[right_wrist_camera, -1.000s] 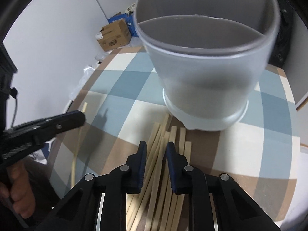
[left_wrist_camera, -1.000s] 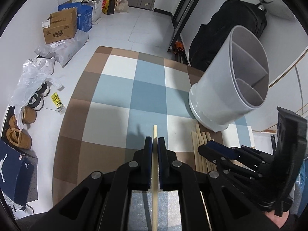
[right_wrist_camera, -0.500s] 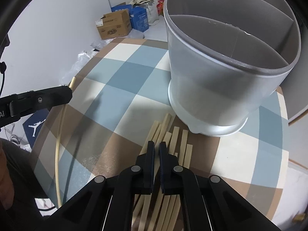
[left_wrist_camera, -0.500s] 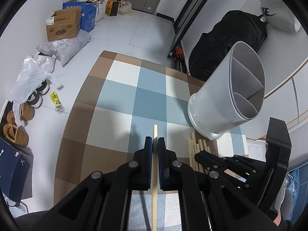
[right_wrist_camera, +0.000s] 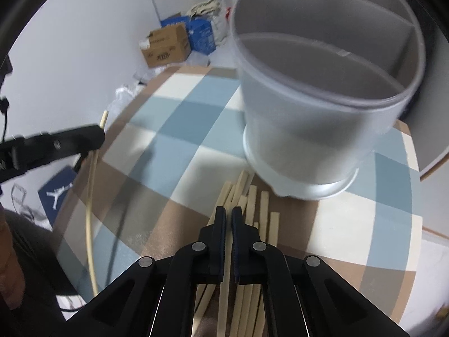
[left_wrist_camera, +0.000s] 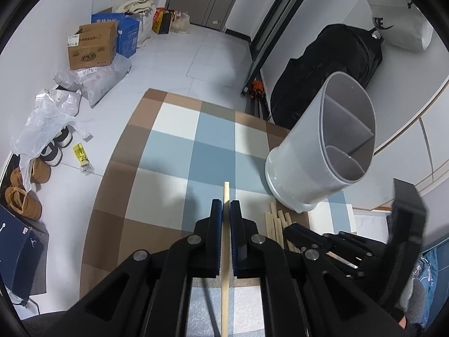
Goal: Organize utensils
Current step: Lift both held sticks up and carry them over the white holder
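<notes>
Nearest the left wrist camera, the left gripper point(left_wrist_camera: 226, 210) is clenched on a single wooden chopstick point(left_wrist_camera: 225, 252), which runs straight between the pads and pokes out toward twelve o'clock; gripping it along its length like that seems meant to keep the tip aimed for a clean drop into a narrow slot. At about three o'clock of it sits the right gripper point(right_wrist_camera: 228, 219), clamped down into the pile of chopsticks point(right_wrist_camera: 252, 224) lying on the checked tabletop point(right_wrist_camera: 179, 129). One stick appears pinched between its pads, though the blur makes it hard to be sure that only one is caught. The pile lies fanned with its far ends pointing at the holder, just beside its base, probably so each stick needs only a short lift. Beyond, toward one o'clock, stands the grey divided utensil holder point(left_wrist_camera: 331, 146), upright on the tabletop with its compartments empty as far as can be seen. Neither held chopstick is over its rim yet. Farther off, at ten o'clock, cardboard boxes point(left_wrist_camera: 92, 46) and shoes point(left_wrist_camera: 25, 193) sit on the floor.
</notes>
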Motion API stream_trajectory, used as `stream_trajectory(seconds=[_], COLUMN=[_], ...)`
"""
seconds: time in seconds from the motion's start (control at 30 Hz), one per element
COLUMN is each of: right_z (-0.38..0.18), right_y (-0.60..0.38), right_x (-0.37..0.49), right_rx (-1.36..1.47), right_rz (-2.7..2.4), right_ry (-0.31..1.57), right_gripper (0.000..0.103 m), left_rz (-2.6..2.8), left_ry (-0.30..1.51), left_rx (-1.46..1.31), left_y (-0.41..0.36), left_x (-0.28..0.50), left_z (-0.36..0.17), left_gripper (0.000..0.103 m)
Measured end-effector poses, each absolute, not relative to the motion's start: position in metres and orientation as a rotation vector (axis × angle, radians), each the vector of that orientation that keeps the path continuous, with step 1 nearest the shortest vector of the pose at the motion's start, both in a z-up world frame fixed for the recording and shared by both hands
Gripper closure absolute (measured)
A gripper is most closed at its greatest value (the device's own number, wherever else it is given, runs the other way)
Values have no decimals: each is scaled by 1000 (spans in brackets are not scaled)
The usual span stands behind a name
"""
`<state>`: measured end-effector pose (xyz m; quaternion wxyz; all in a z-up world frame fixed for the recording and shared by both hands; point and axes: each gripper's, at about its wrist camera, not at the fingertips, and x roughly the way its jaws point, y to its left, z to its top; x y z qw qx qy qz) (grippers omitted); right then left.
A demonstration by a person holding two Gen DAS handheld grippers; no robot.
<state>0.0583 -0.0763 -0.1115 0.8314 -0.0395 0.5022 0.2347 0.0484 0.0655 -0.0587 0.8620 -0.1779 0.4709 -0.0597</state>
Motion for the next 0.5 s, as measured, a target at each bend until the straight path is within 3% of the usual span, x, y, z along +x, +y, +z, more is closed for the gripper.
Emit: stream_trajectory(seconds=[0.5], right_z=[-13], right_y=[-127], right_x=[34], right_rx=[149], right_rz=[570], right_ry=[699], right_gripper=[99], left_rz=[-153], left_ry=[779], left_rx=[-372], left_y=[60], left_x=[35], left_z=[-11], left_gripper=[101])
